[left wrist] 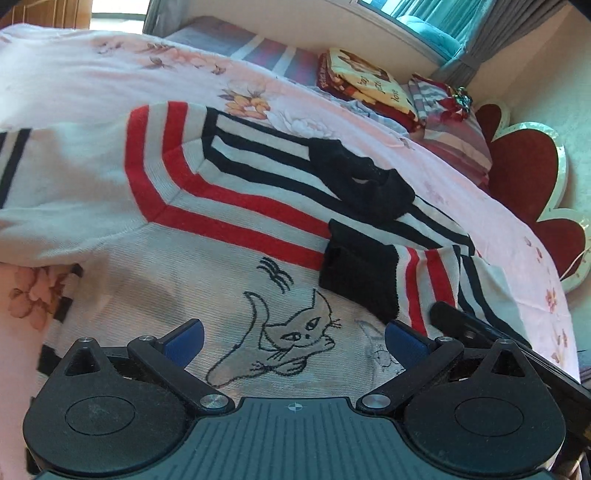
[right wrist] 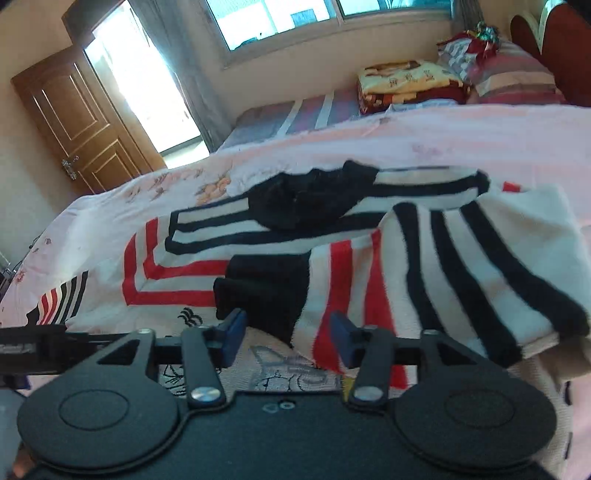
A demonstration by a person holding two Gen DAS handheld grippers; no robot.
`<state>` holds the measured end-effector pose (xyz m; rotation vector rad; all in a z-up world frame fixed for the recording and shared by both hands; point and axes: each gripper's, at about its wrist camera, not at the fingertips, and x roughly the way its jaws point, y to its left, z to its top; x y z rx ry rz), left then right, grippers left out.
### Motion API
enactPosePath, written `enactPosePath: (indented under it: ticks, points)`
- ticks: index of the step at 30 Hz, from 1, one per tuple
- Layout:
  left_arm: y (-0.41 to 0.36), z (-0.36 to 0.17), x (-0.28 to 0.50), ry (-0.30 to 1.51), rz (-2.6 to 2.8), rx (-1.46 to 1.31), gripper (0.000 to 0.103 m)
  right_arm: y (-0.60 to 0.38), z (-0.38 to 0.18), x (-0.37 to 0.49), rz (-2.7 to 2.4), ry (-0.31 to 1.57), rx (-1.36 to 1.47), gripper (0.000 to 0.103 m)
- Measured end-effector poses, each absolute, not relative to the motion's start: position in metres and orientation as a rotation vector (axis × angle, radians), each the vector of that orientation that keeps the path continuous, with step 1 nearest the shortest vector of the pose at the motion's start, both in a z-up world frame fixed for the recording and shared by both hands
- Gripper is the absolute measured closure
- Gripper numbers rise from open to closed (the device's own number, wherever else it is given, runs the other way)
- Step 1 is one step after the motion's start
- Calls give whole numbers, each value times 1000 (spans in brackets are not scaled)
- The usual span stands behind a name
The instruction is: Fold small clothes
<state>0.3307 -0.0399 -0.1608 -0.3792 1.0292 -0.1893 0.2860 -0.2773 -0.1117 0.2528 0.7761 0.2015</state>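
Note:
A small white knit sweater (left wrist: 177, 266) with red and black stripes and a cat drawing (left wrist: 295, 332) lies on a pink floral bedsheet (left wrist: 92, 77). One sleeve with a black cuff (left wrist: 354, 273) is folded across its chest. My left gripper (left wrist: 293, 338) is open, just above the cat drawing, holding nothing. In the right wrist view the sweater (right wrist: 369, 258) shows with the folded sleeve and its black cuff (right wrist: 266, 291). My right gripper (right wrist: 288, 338) is open, its fingers to either side of the sleeve's lower edge, near the cuff. The black neckline (right wrist: 306, 203) lies behind.
A folded patterned blanket (left wrist: 365, 81) and striped pillows (left wrist: 454, 129) lie at the head of the bed by a red headboard (left wrist: 524, 173). A wooden door (right wrist: 70, 118) and a window (right wrist: 295, 18) stand beyond the bed. The other gripper's body (left wrist: 498, 343) is close at right.

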Motion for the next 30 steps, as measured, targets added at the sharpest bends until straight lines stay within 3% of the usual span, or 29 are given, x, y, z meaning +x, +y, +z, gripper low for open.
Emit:
enactPosePath:
  ticks: [2,11,12,13,15,20,22,23,30]
  points:
    - [-46,-172,339,1038,-229,-434,0,-289,-99,264,147,718,200,36]
    - [-87,-187,375,989,-297,-477,1,-337,-111,218,-115,711,17,36]
    - [-90,-188,378,986,-305,-492,5,-342,-117,217,-135,721,20,36]
    - [-93,-190,380,976,-323,-504,23,-347,-122,217,-146,731,30,36]
    - [-98,-196,384,994,-354,-561,36,-354,-128,218,-162,741,59,36]
    - [-99,-200,385,949,-344,-606,39,-362,-140,222,-181,765,81,36]
    - [-101,-201,386,940,-336,-584,85,-363,-144,226,-188,770,77,36]
    - [-101,-203,387,946,-328,-598,92,-366,-146,227,-192,776,83,37]
    - [-61,-165,368,738,-273,-672,97,-367,-154,237,-196,800,104,44]
